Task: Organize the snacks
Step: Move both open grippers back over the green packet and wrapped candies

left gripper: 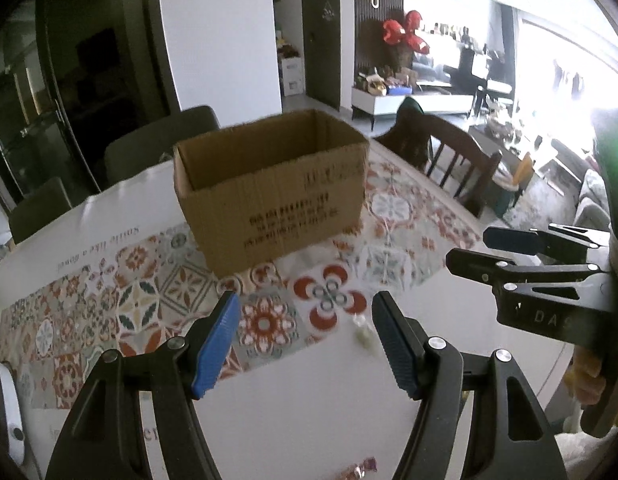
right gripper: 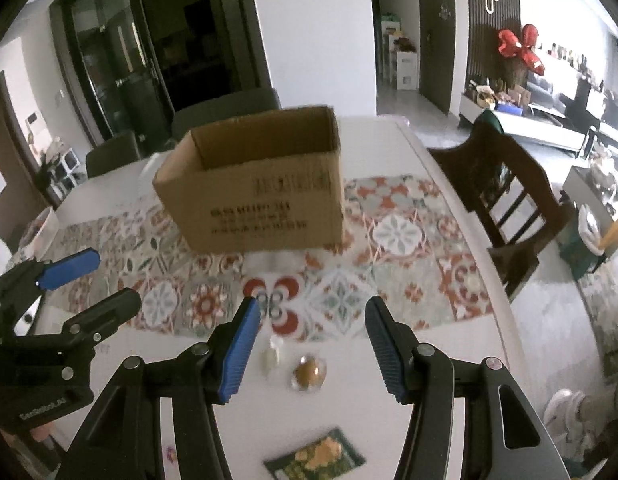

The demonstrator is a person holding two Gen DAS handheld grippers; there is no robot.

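Note:
An open cardboard box [left gripper: 277, 196] stands upright on the patterned table runner; it also shows in the right wrist view [right gripper: 257, 196]. My left gripper [left gripper: 305, 340] is open and empty, above the table in front of the box. My right gripper [right gripper: 311, 344] is open and empty; it also shows at the right of the left wrist view [left gripper: 469, 248]. Between and below the right fingers lie a small pale wrapped candy [right gripper: 271, 356] and a round brown snack in clear wrap [right gripper: 309, 372]. A green snack packet [right gripper: 315, 458] lies nearer. The pale candy [left gripper: 365, 332] lies by my left gripper's right finger.
A wooden chair [right gripper: 505, 196] stands at the table's right side, and dark chairs [right gripper: 225, 108] behind the box. The white table edge [right gripper: 501, 300] curves on the right. A pink-wrapped candy [left gripper: 359, 468] lies at the bottom of the left wrist view.

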